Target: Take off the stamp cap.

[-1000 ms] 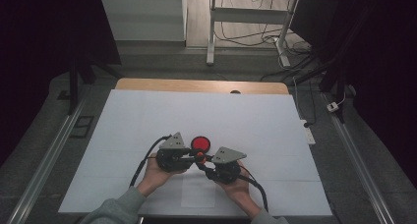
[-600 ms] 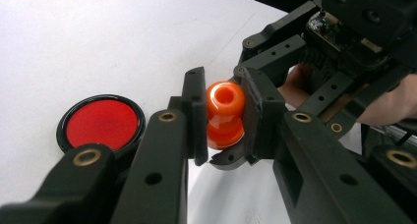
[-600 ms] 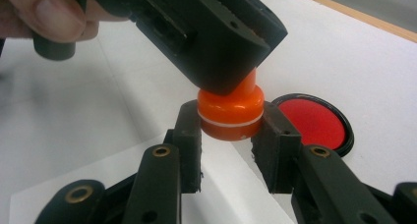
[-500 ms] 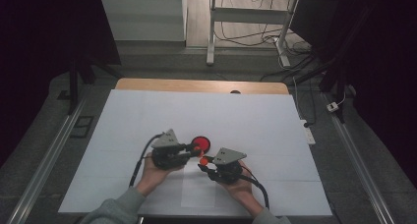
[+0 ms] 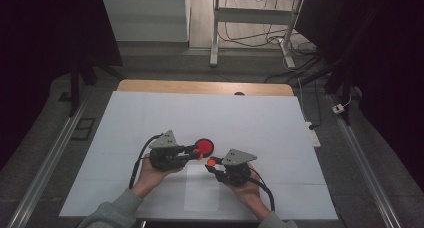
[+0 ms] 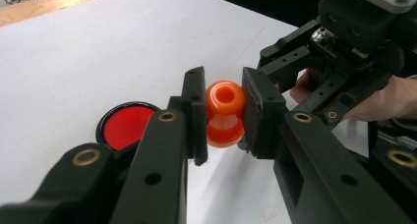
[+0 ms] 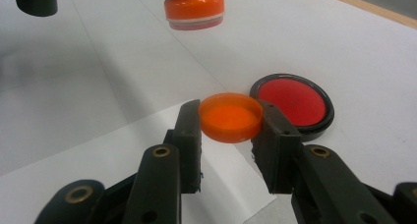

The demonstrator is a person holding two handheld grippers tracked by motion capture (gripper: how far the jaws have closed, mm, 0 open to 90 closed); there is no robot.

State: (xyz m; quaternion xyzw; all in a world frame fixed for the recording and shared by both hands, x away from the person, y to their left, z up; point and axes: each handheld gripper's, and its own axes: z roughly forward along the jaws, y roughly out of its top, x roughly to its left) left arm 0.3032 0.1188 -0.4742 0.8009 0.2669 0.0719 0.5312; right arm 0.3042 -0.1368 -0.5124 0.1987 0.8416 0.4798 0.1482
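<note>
- My left gripper clamps the orange stamp, now lifted beside the red ink pad.
- My right gripper, pulled away since, holds its orange cap.

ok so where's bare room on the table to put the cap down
The far half of the white sheet, up to the wood edge, is bare, as are its left and right margins. It is crowded mid-front: red pad, stamp, cap and both grippers.

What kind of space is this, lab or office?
Most likely a lab recording bench, not an office desk. A table under a plain white sheet stands in a dark room, loose cables run over the floor behind it by a metal stand, and rails flank the table.
</note>
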